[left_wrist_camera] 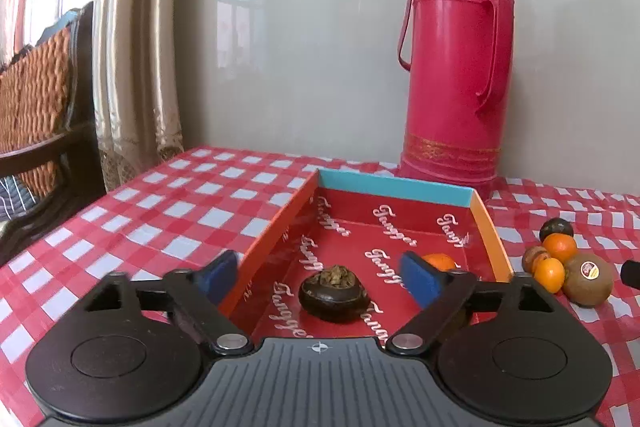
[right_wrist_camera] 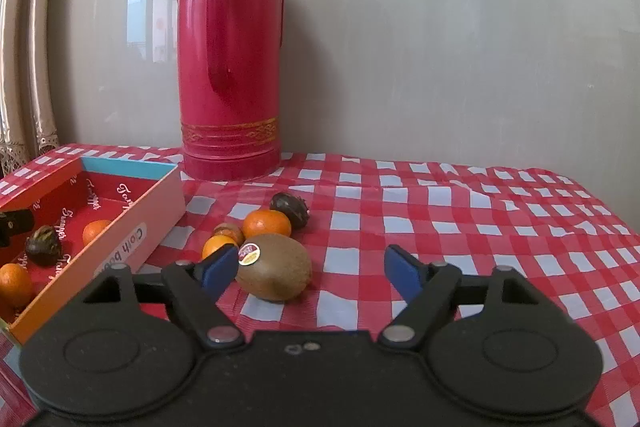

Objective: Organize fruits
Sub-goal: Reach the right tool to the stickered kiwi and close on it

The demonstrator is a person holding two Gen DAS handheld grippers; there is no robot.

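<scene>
Five loose fruits cluster on the checked tablecloth (right_wrist_camera: 440,211) just right of the red cardboard box (right_wrist_camera: 132,223): a kiwi (right_wrist_camera: 276,273) with a sticker, a mandarin (right_wrist_camera: 267,223) behind it, a small orange fruit (right_wrist_camera: 218,246) and a brown one (right_wrist_camera: 229,230) to its left, and a dark water chestnut (right_wrist_camera: 290,207) furthest back. The kiwi lies just ahead of the right gripper (right_wrist_camera: 310,271), close to its left blue pad and left of the midline between the two fingers, which stand wide apart with nothing between them.

Inside the box, the right wrist view shows another dark water chestnut (left_wrist_camera: 334,291) and two orange fruits, one (right_wrist_camera: 95,230) near the right wall and one (right_wrist_camera: 15,285) nearer the camera. The left gripper (left_wrist_camera: 322,275) hovers over the box's near end, fingers spread wide and holding nothing; the chestnut sits on the box floor between them, slightly below the tips, and one orange fruit (left_wrist_camera: 439,261) peeks out behind the right pad (left_wrist_camera: 420,279).

Behind the box and the fruit a tall red thermos (right_wrist_camera: 230,67) stands on the cloth against the grey wall (right_wrist_camera: 460,47). A curtain (left_wrist_camera: 132,47) and a wooden chair with a woven cushion (left_wrist_camera: 36,95) lie off to the left.
</scene>
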